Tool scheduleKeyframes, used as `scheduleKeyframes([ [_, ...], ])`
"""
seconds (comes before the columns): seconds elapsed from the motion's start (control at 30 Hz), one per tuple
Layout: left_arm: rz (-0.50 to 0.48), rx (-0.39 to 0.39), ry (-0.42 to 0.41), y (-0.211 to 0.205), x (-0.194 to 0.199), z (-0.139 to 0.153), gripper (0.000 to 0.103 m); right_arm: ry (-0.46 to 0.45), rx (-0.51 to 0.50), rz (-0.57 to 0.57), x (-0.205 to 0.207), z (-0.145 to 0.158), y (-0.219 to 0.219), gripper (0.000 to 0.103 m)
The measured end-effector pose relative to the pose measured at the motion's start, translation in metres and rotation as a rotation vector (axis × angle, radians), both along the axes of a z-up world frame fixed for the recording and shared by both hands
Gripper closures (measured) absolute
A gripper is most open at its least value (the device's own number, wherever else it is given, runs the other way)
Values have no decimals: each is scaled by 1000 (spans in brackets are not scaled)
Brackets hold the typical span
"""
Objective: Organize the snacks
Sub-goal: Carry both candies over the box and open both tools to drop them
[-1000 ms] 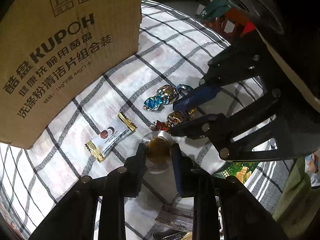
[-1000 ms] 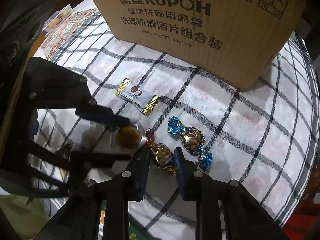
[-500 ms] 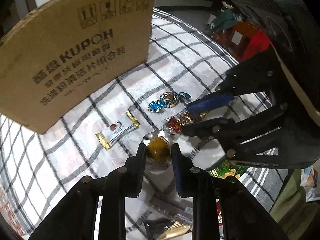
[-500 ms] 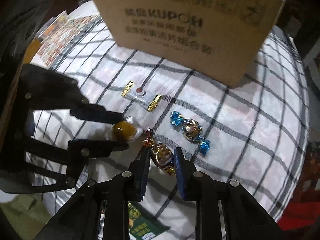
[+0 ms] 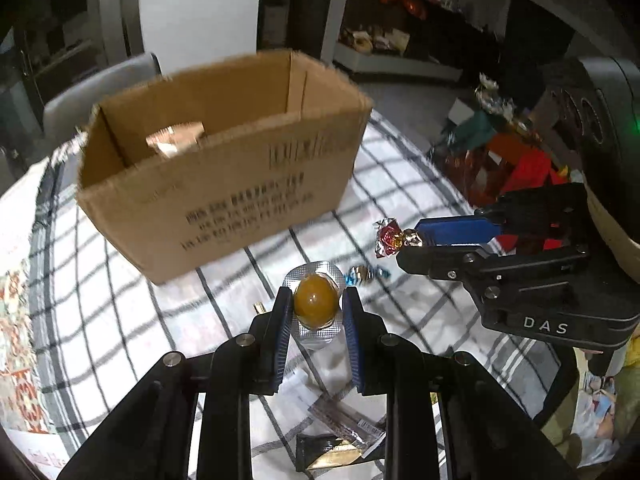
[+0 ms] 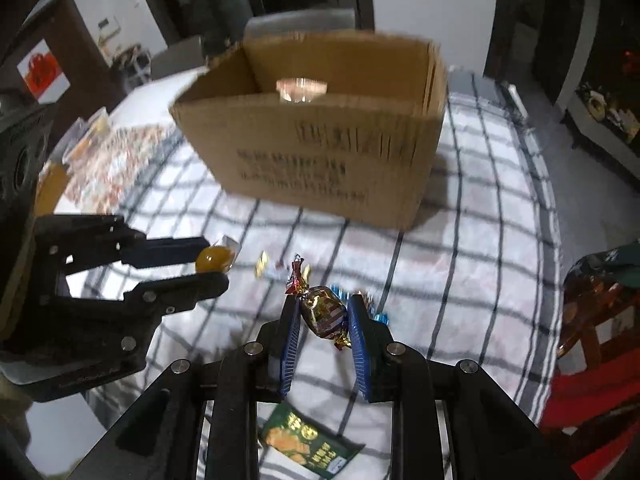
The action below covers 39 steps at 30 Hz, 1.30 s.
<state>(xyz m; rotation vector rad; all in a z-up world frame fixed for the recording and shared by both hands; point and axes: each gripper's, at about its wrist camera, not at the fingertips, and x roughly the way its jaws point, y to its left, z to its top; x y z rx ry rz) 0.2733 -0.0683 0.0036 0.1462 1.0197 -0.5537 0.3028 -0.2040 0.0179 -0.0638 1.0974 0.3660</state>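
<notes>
Snacks going into the cardboard box (image 5: 224, 184) partly done: left gripper (image 5: 316, 312) gripping a yellow candy (image 5: 315, 301) in foil, right gripper (image 6: 323, 316) gripping a gold-wrapped candy (image 6: 322, 312), both lifted near the box, blue candy (image 5: 365, 273) and packets (image 6: 308, 440) lying unsorted on the cloth (image 6: 460, 264), "DAS" reading on one gripper, box print blurring.

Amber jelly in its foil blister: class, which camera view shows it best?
The left wrist view: the amber jelly sits central and sharp between the left gripper fingers, foil visible. In the right wrist view it is small, side-on and partly hidden by the fingers.
</notes>
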Motion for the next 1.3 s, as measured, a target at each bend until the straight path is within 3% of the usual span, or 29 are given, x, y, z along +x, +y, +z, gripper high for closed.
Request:
scheduleKeyframes([
  [0.3, 40, -34, -99, 9, 9, 53, 77, -116, 60, -56, 10, 46, -1, 78],
  [0.57, 78, -56, -157, 13, 25, 79, 77, -197, 93, -82, 22, 72, 4, 78],
  [0.93, 144, -22, -205, 23, 62, 93, 77, -262, 111, -112, 54, 88, 8, 77],
  [1.13, 176, -4, -189, 24, 86, 89, 77, -267, 121, -138, 77, 87, 9, 77],
  [1.2, 200, 1, -195, 25, 95, 89, 72, -268, 109, -152, 86, 85, 9, 77],
  [1.23, 217, 6, -200, 26, 100, 89, 69, -270, 96, -162, 90, 84, 10, 76],
  [1.3, 249, 13, -215, 30, 105, 89, 54, -262, 71, -177, 96, 81, 10, 52],
])
